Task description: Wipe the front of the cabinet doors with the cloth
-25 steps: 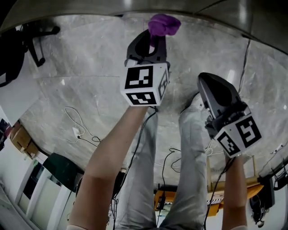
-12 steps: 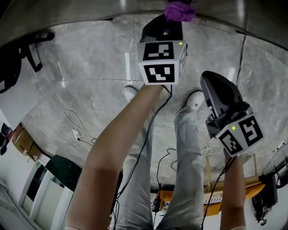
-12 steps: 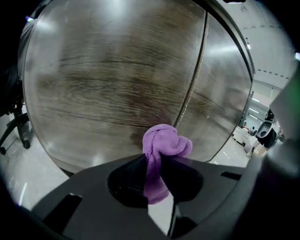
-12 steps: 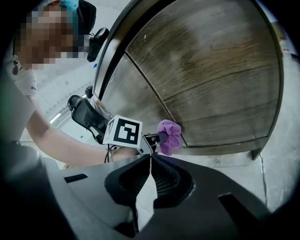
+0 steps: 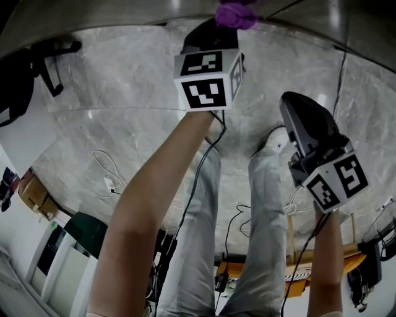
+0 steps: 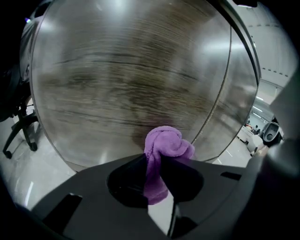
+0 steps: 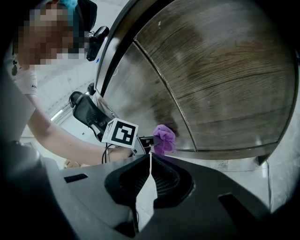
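Fingers of my left gripper clench the purple cloth against the cabinet door, low near its seam. My right gripper hangs back, pinched shut and empty. I judge wiping is underway, with most of the fronts left to do.

A pale grey, marble-veined floor fills the head view. At centre left, a thin white cable loops across it to a small white plug. A black chair base stands at upper left and a white shoe right of centre. The cabinet meets the floor along the top edge.
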A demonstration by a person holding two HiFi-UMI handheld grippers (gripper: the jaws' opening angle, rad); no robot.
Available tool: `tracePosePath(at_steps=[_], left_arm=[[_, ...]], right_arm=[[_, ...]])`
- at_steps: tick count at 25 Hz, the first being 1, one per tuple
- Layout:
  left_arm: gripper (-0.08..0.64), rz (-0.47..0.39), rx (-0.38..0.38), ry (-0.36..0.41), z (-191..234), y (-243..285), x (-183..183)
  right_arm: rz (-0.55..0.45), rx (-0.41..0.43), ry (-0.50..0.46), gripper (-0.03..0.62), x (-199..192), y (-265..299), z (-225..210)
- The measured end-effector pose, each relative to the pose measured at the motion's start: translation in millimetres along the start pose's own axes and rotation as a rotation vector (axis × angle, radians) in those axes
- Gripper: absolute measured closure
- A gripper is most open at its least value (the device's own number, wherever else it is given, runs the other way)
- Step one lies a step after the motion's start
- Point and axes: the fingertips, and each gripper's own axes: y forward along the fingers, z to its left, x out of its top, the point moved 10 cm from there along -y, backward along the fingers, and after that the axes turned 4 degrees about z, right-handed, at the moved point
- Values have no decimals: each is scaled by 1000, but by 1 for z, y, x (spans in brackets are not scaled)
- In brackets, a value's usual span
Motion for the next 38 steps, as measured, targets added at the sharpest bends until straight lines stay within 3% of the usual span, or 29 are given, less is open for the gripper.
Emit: tracePosePath(at_steps=[7, 15, 20, 26, 29, 32, 38], left_arm=[[483, 18, 76, -23, 73, -25, 0], [483, 37, 231, -33, 173, -57, -2], [483, 42, 254, -31, 209, -68, 1], [483, 18, 352, -62, 242, -87, 0], [483, 45, 376, -97, 247, -93, -7], [483, 76, 364, -75, 232, -94, -20], [483, 133, 247, -29, 147, -60, -47]], right_arm=[[14, 42, -41, 563, 9, 32, 34], [5, 42, -45, 563, 13, 69, 65], [9, 46, -52, 563, 14, 90, 81], [10, 76, -68, 563, 20, 106, 95], [-1, 87, -65, 563, 22, 106, 96], [-1, 98, -61, 563, 20, 98, 93], [25, 93, -62, 563, 11, 65, 67]])
